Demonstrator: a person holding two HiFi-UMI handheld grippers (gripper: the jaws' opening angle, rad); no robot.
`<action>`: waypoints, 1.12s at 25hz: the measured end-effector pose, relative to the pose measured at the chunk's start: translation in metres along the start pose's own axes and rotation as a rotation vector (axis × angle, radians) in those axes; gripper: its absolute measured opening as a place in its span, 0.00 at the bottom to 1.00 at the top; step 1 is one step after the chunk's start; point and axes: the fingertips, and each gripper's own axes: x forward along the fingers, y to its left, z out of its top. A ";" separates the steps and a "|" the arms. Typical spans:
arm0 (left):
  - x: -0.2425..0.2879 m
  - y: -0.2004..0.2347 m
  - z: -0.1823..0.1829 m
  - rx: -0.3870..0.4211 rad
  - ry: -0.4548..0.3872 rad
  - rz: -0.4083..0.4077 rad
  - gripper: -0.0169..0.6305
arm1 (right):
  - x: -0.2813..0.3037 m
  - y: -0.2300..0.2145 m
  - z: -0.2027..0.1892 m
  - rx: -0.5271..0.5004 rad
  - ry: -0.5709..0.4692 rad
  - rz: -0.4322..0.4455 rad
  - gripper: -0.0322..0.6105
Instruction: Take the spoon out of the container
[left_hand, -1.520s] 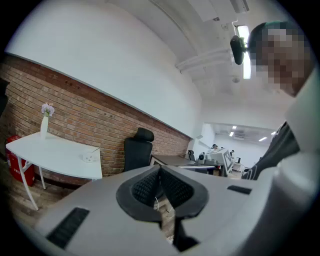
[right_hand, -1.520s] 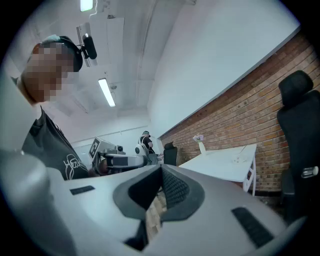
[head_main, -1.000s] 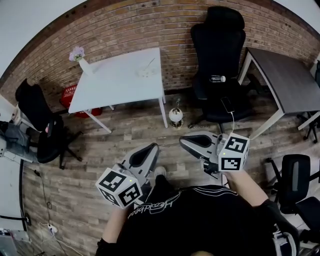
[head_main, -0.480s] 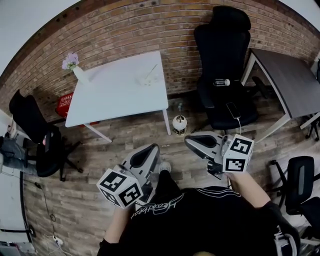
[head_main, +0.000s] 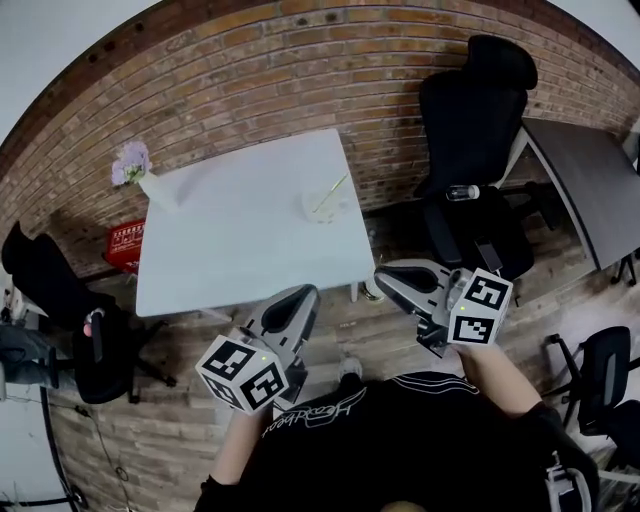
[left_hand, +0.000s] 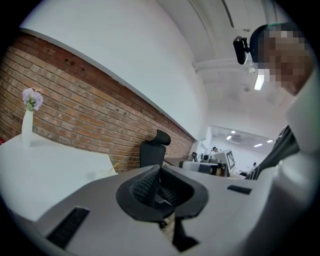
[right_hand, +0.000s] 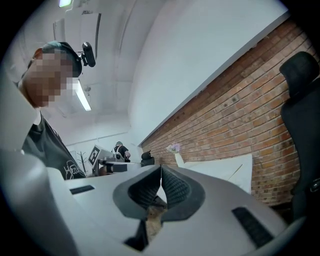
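Head view — left hand-held gripper (head_main: 303, 294) and right hand-held gripper (head_main: 385, 277) both pressed together, empty.

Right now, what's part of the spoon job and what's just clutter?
Job: spoon, clear container, white table, left gripper, right gripper.
Clutter: flower vase, black office chair, bottle on its seat, red crate, dark table.

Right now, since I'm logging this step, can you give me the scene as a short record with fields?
left gripper: shut, empty
right gripper: shut, empty
white table: ahead of both grippers
container: clear, on the table's far right part
spoon: leaning inside the container, not yet taken out
vase: holds flowers, table's far left corner
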 end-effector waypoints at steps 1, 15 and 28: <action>0.003 0.015 0.007 0.002 0.000 -0.001 0.04 | 0.013 -0.010 0.007 -0.004 -0.007 -0.013 0.05; 0.059 0.122 0.035 -0.028 0.030 -0.057 0.04 | 0.086 -0.101 0.029 0.043 -0.043 -0.109 0.05; 0.132 0.188 0.054 -0.030 0.089 -0.038 0.04 | 0.120 -0.200 0.040 0.112 -0.045 -0.124 0.05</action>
